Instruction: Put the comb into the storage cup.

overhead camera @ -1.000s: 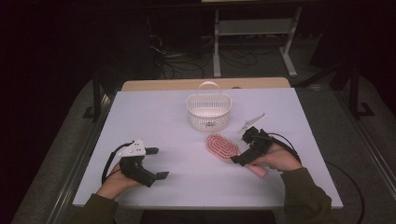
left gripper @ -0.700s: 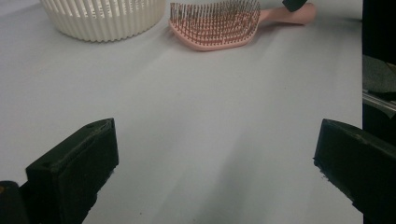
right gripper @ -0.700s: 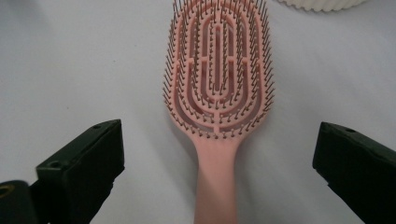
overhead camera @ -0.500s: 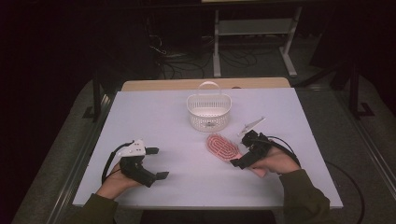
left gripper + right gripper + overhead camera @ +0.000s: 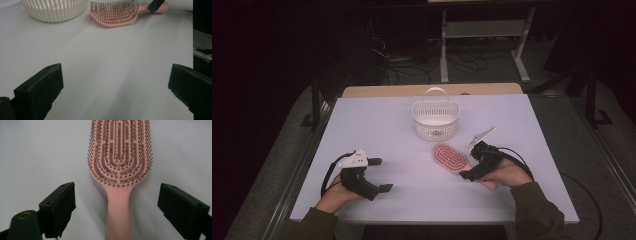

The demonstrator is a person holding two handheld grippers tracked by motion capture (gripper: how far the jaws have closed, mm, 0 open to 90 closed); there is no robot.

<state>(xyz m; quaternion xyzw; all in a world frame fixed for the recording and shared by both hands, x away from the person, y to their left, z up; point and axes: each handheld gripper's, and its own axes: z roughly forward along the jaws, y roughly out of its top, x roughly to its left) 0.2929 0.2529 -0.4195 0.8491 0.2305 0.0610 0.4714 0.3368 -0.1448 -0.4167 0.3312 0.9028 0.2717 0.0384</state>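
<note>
- High view is showing the pink plastic paddle hairbrush with rows of dark bristles (image 5: 450, 158) lying bristles-up on the white table (image 5: 392, 130), its handle running under the right tongs (image 5: 472, 169) and the hand behind them, so the handle's end is being hidden there.
- Right gripper view is looking straight down the brush (image 5: 119, 170): the handle is lying between the two black jaws, which are standing wide apart and touching nothing; the handle is running off the bottom edge and the brush head is being cut off at the top.
- Left tongs (image 5: 379, 175) are resting near the table's left front corner, well apart from the brush, jaws spread and holding nothing.
- Left gripper view is catching the brush (image 5: 115, 13) side-on near the white ribbed plastic basket with a hoop handle (image 5: 53, 10), whose upper part is being cropped by the frame.
- In the high view, something small and dark is lying inside the basket (image 5: 435, 120), too small to make out.
- A slim white object (image 5: 481, 136) is lying just beyond the right tongs; its kind is hard to tell.
- No readable writing or brand mark is showing on anything.
</note>
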